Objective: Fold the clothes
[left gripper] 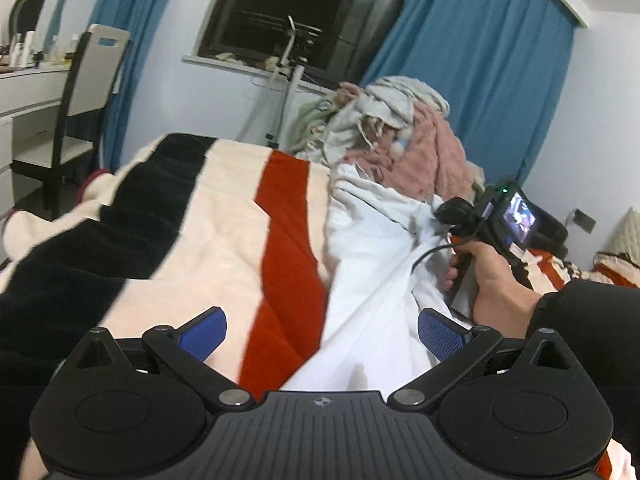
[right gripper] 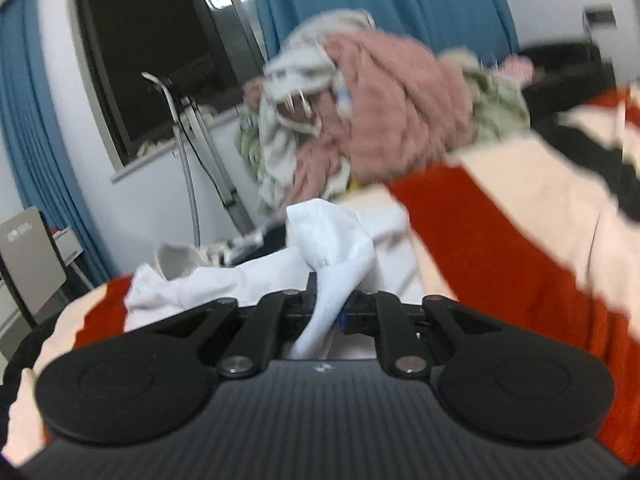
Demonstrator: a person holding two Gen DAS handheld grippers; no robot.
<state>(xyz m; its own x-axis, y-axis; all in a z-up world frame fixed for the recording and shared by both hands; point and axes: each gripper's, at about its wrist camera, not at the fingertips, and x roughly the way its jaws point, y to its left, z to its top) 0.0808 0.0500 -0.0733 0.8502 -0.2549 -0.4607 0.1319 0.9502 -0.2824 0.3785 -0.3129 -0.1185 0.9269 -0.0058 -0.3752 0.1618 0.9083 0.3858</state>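
A white garment lies crumpled on the striped bed cover, running from the clothes pile toward the near edge. My left gripper hovers over its near end, jaws wide apart, nothing between the blue pads. A hand holds the right gripper's body at the right of the left wrist view; its fingertips are hidden there behind the device. In the right wrist view my right gripper is shut on a bunched fold of the white garment, which rises between the jaws.
A pile of pink, grey and pale green clothes sits at the far end of the bed. Behind it are a dark window, blue curtains and a metal stand. A chair and dresser stand at the left.
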